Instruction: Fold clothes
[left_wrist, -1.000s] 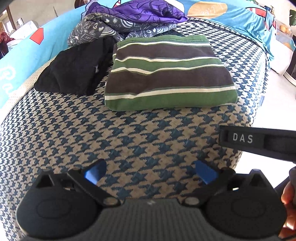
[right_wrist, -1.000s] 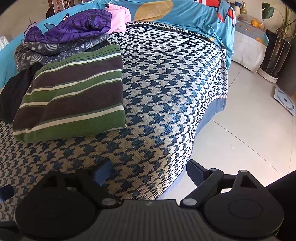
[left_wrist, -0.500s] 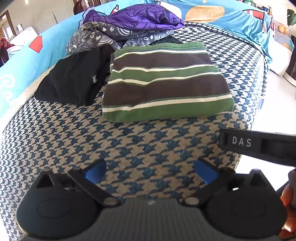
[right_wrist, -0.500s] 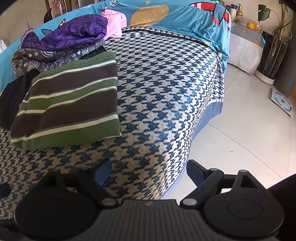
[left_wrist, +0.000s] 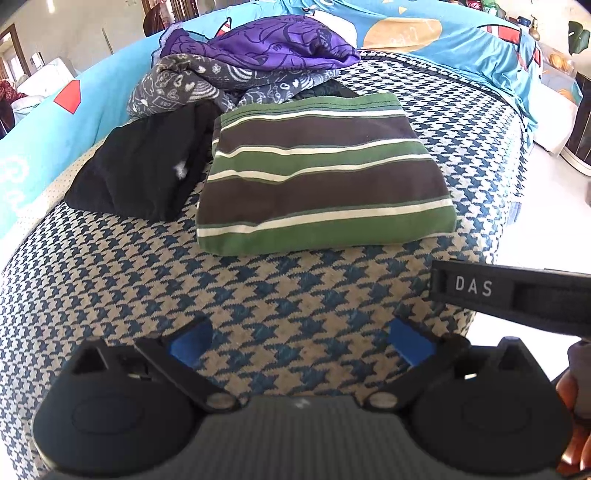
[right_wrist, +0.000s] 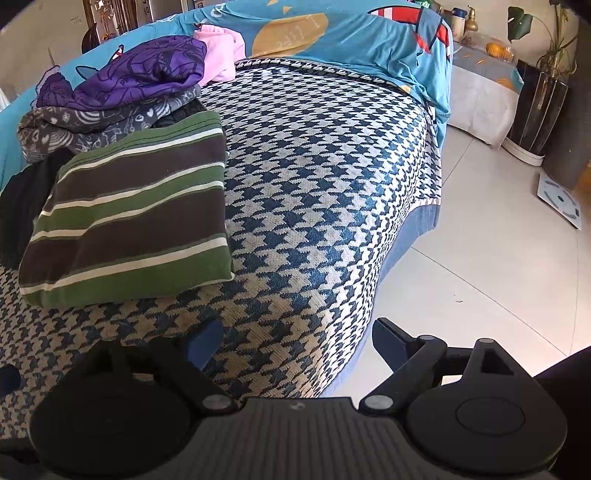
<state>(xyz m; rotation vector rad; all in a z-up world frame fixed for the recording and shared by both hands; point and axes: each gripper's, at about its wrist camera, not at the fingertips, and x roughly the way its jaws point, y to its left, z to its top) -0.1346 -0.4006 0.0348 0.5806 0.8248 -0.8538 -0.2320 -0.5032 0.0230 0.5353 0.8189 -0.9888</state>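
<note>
Striped shirt (left_wrist: 321, 173) lies folded ahead of both hand-held grippers, left (left_wrist: 301, 341) and right (right_wrist: 295, 345), jaws spread, empty; unfolded clothes pile (left_wrist: 236, 70) waits beyond.

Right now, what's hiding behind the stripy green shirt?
Behind the folded striped shirt sits a heap: a purple garment on top of a grey patterned one. A dark cloth peeks out between them and the shirt; most of it is covered.

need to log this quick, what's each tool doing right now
left tool: open, holding nothing, over the bed
right tool: open, holding nothing, at the bed's edge
</note>
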